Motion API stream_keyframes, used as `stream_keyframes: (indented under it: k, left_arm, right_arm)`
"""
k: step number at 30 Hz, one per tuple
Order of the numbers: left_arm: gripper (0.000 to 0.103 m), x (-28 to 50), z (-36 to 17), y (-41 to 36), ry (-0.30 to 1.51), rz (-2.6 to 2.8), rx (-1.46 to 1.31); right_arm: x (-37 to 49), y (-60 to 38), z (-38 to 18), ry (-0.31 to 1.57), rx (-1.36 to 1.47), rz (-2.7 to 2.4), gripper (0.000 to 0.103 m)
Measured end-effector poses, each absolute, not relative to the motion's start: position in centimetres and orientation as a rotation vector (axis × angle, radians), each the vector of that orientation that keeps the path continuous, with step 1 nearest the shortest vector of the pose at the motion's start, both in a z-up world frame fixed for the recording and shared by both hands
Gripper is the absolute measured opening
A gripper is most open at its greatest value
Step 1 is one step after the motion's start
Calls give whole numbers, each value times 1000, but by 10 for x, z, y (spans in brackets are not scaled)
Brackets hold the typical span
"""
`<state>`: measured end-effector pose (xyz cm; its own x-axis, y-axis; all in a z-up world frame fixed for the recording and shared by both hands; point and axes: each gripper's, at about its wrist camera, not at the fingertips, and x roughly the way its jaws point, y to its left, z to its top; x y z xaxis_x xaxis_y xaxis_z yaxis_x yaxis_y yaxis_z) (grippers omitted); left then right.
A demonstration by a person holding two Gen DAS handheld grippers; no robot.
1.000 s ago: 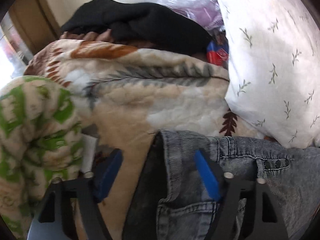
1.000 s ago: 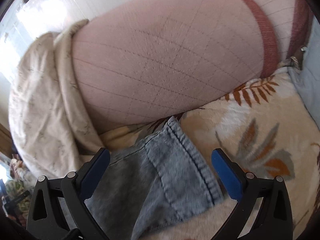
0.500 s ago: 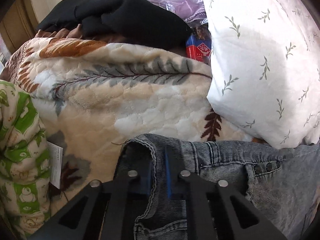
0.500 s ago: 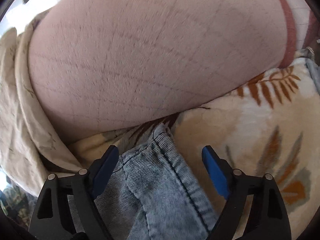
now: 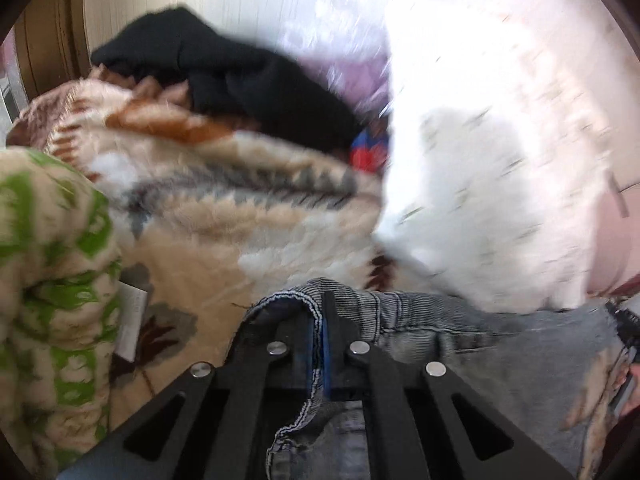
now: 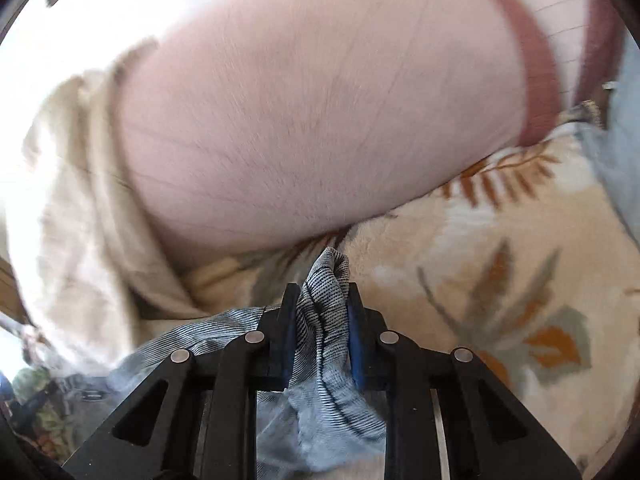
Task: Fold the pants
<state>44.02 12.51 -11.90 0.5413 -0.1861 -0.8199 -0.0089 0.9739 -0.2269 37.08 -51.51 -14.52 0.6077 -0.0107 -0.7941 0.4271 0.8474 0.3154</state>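
Observation:
Grey-blue denim pants (image 5: 460,328) lie on a cream leaf-print blanket (image 5: 224,240). My left gripper (image 5: 318,320) is shut on the pants' waistband edge, its jaws pressed together on the hem. The waistband stretches to the right in the left wrist view. My right gripper (image 6: 322,312) is shut on a bunched corner of the pants (image 6: 324,280), which pokes out above the fingertips. The rest of the denim hangs below the right gripper (image 6: 328,412). The left wrist view is blurred by motion.
A white leaf-print pillow (image 5: 488,168) lies right of the waistband. Black clothing (image 5: 240,80) sits behind the blanket, a green-patterned blanket (image 5: 52,280) at left. A large pink cushion (image 6: 320,112) fills the right wrist view, with beige cloth (image 6: 88,208) beside it.
My right gripper has closed on the pants' corner; it was open a moment ago. My left gripper, shut since half a second ago, has lifted the waistband; the view has shifted and blurred.

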Motion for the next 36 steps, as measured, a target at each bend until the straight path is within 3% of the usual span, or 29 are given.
stream_keyframes:
  k: [5,12,24,29,33,36]
  left_arm:
    - [4,391,-66,130,911,-166,-248]
    - [4,301,-40,147,858,-220,-259]
    - [5,171,-120,164,1029,-213,-219]
    - [8,146,-137,168,1051,-178,-205]
    - [16,130,-130,165,1039,-147,-125]
    - [16,117,-114,162,1002,-115,-91]
  right_arm:
    - [295,-517,-91,743,589,-212,20]
    - [173,-489,-48,637,615,-172,20]
    - [21,-480,-151,832,735,-197,20]
    - [-10,-484,-176,865,863,-184,31]
    - [-29,-480,-172,906,848,-202,55]
    - [-39,-479,-156,874,812,-210,56]
